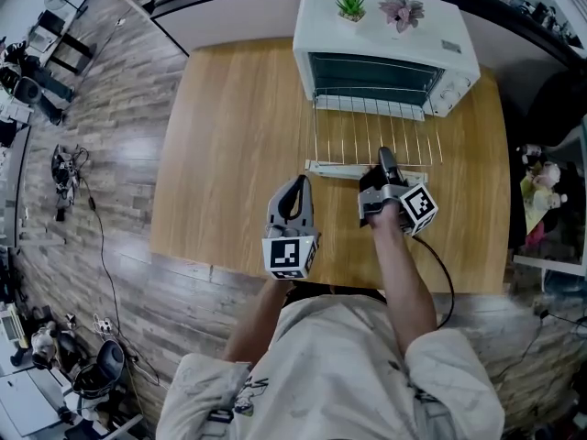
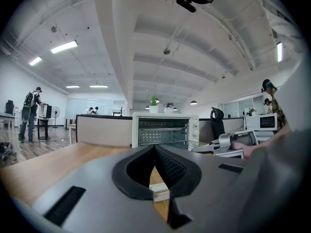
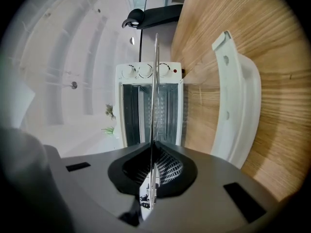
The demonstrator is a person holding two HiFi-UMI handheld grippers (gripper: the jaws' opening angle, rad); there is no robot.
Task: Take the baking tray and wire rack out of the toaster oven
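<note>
Left gripper [image 1: 299, 183] — jaws together, empty, above worktop [image 1: 229, 154]. Right gripper [image 1: 385, 159] — jaws clamped on front rim of wire rack [image 1: 376, 128]. Baking tray [image 1: 323, 167] lies on worktop beneath it. Rack is best drawn level, straight from toaster oven [image 1: 385, 39].

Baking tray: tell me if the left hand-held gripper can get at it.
Probably yes. The baking tray lies on the table just ahead of the left hand-held gripper, nothing between them. The wire rack, clamped in the right hand-held gripper, hangs partly over it, but the tray's left end shows clear.
</note>
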